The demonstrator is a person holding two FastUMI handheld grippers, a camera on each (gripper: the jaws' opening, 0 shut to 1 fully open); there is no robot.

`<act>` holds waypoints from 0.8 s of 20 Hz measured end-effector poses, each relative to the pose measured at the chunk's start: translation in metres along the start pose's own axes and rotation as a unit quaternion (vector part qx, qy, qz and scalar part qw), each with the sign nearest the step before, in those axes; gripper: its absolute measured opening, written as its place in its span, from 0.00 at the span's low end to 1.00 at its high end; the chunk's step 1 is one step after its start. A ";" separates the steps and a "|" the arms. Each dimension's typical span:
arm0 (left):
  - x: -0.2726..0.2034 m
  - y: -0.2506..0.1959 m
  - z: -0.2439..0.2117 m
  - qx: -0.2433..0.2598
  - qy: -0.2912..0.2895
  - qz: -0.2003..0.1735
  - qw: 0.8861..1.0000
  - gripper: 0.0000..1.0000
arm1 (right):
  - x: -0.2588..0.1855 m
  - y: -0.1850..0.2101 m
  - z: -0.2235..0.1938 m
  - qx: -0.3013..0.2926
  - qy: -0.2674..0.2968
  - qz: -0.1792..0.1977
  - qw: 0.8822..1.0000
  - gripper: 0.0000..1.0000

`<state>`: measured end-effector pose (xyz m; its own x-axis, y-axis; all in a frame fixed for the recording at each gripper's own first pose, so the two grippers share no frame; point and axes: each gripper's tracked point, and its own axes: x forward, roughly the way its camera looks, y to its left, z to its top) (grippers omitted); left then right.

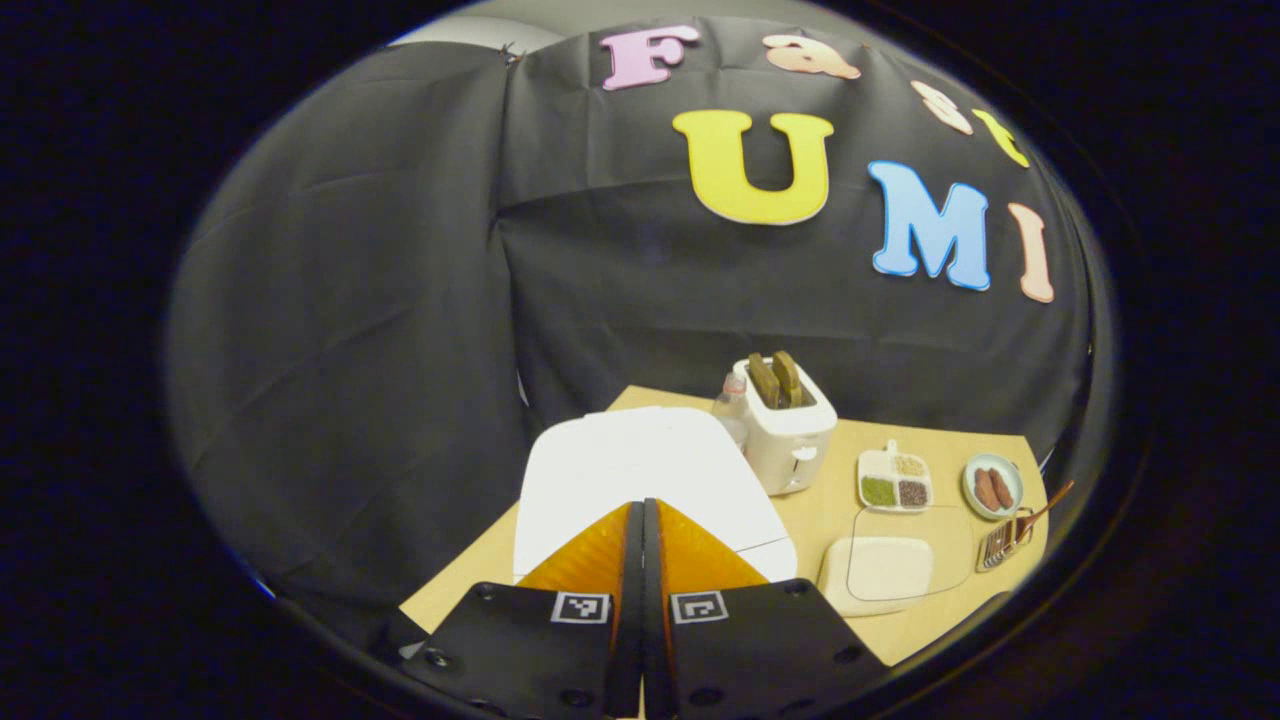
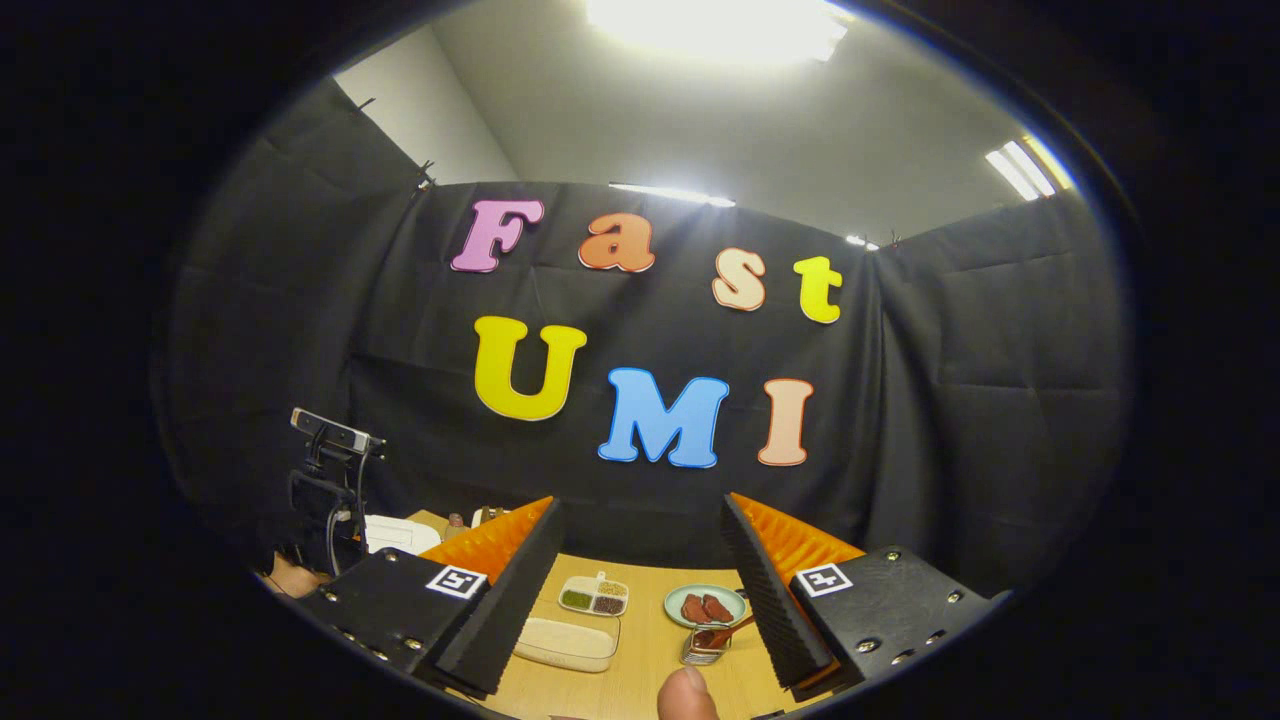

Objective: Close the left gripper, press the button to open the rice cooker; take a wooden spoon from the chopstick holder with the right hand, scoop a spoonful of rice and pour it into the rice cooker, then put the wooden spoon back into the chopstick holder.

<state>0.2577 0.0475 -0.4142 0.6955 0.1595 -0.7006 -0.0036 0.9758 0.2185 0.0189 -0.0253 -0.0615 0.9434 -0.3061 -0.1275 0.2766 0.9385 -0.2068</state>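
Observation:
In the left gripper view my left gripper (image 1: 641, 508) is shut with nothing between its fingers. Its tips hang over the front of the white rice cooker (image 1: 640, 465), whose lid lies flat and closed; whether they touch it I cannot tell. The wire chopstick holder (image 1: 1000, 547) with the wooden spoon (image 1: 1048, 503) stands at the table's right edge. A clear container of rice (image 1: 888, 567) lies left of it. In the right gripper view my right gripper (image 2: 640, 505) is open and empty, well short of the chopstick holder (image 2: 704, 647), the spoon (image 2: 735, 628) and the rice container (image 2: 566, 642).
A white toaster (image 1: 787, 432) with two slices and a small bottle (image 1: 733, 404) stand behind the cooker. A divided grain dish (image 1: 895, 480) and a plate of sausages (image 1: 992, 486) sit to the right. A fingertip (image 2: 686, 696) shows at the bottom of the right gripper view.

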 end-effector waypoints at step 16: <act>0.051 -0.002 -0.003 0.012 -0.032 0.009 0.999 0.08 | 0.000 0.006 -0.013 -0.026 0.037 0.002 0.999 0.96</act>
<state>0.2914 0.0538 -0.4523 0.7396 0.1667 -0.6520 -0.0003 0.9689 0.2473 0.0183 -0.0222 -0.0748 0.9278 -0.3156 -0.1989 0.2615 0.9305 -0.2563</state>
